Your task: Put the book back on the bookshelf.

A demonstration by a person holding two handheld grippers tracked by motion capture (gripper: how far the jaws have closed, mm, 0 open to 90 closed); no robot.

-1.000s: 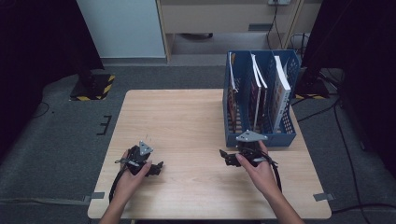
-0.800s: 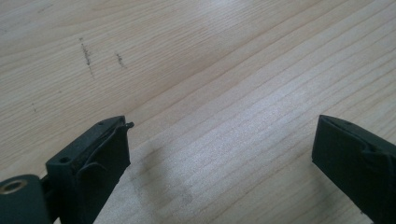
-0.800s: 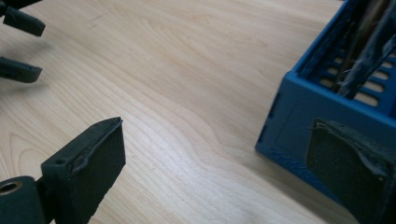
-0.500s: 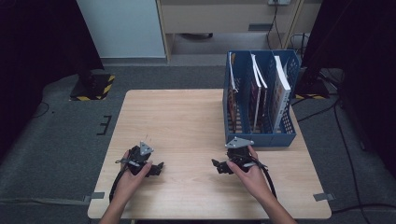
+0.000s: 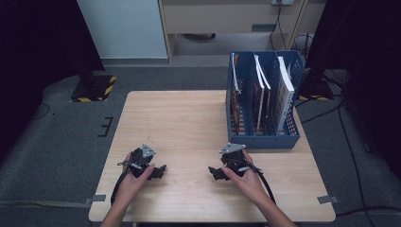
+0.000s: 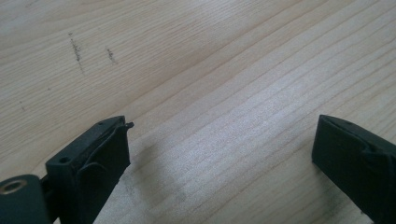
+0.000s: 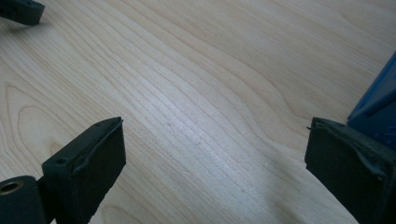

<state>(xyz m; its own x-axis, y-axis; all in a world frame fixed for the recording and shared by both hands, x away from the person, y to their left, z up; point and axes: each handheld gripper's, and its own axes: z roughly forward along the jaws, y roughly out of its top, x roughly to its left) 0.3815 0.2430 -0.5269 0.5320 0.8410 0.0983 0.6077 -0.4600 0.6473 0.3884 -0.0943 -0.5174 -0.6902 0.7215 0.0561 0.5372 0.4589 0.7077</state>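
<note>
From the high view: 2 hands low on the wooden table (image 5: 189,118), each around a gripper, with the blue file rack (image 5: 265,137) standing at the table's far right. 3 slots in the rack, books or magazines upright in them; titles too small to read. Left gripper (image 5: 158,171) near the front edge, left of centre. Right gripper (image 5: 215,172) just in front of the rack's near wall, apart from it. Both pointed inward, toward each other, well apart.

From the left gripper view, not to be had from above: jaws spread wide, bare wood grain between them, a few dark scuff marks (image 6: 77,49) on the board farther off. Left gripper (image 6: 219,158) holding nothing; probably resting on or just over the table, contact hard to judge.

From the right gripper view: right gripper (image 7: 215,161) likewise wide open, nothing between the jaws but pale wood. Blue corner of the rack (image 7: 378,102) just behind the right-hand jaw. Tip of the other gripper (image 7: 21,11) at the upper left corner.
</note>
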